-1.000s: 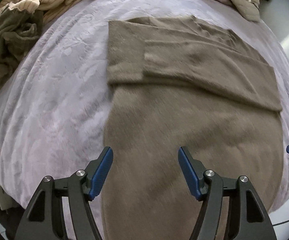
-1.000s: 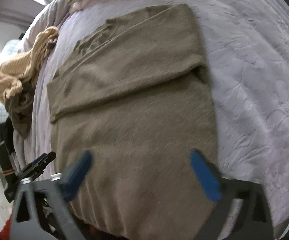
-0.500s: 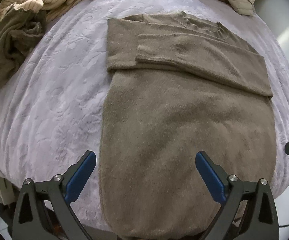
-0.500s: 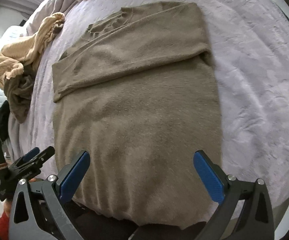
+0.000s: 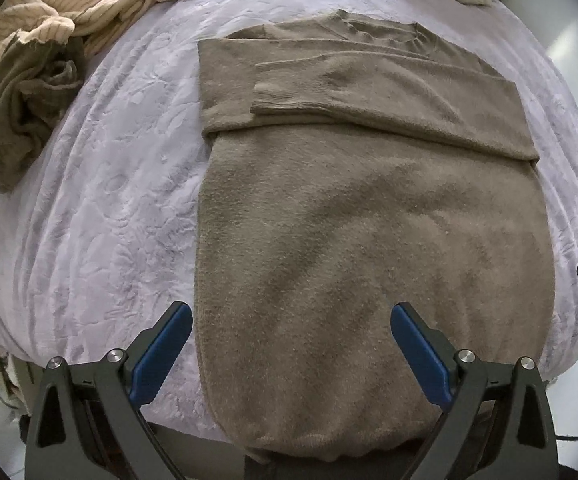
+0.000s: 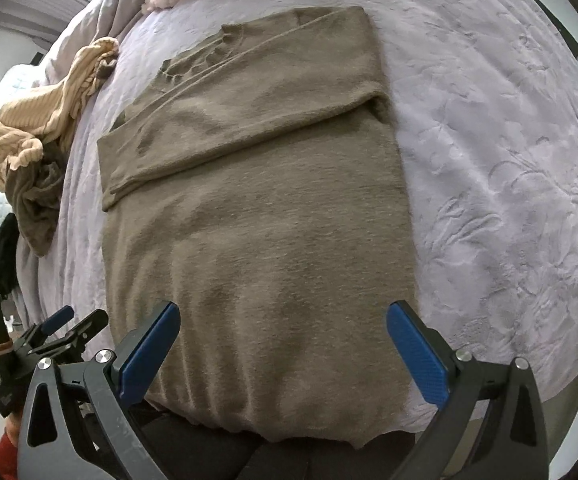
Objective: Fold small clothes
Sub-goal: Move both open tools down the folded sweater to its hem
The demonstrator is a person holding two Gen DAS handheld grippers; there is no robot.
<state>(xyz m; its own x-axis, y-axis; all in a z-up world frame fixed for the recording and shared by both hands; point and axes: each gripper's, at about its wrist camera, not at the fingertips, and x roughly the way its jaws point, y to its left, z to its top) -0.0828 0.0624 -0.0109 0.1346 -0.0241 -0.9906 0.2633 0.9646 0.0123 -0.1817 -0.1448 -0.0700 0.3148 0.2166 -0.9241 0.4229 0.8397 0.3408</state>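
1. The left gripper (image 5: 291, 340) has its jaws spread wide with nothing between them. Its blue pads (image 5: 161, 354) sit apart over the near end of the brown sweater (image 5: 349, 248).

2. The right gripper (image 6: 283, 344) is likewise wide open and holds nothing, its blue pads (image 6: 419, 356) straddling the sweater's near hem area.

3. The sweater lies flat on a pale lilac bedspread (image 5: 101, 184), straight ahead of both tongs. Its hem is nearest them, draping a little over the bed's near edge; its collar is at the far end.

4. Both sleeves are folded across the chest, in a band across the far part of the garment. From the left tongs, a ribbed cuff (image 5: 273, 92) shows ahead and slightly left of centre.

5. From the left tongs, the sweater's left edge runs just inside the left pad, so that pad is over bare bedspread while the right pad is over the knit. From the right tongs, the left pad is over the knit and the right pad lies near the sweater's right edge.

6. Far ahead and to the left of both tongs lies a heap of other clothes: a tan ribbed garment (image 5: 69, 4) and a darker olive one (image 5: 25, 108), well apart from the sweater.

7. In the right wrist view, the left gripper (image 6: 61, 332) shows at the lower left, beside the sweater's hem corner.
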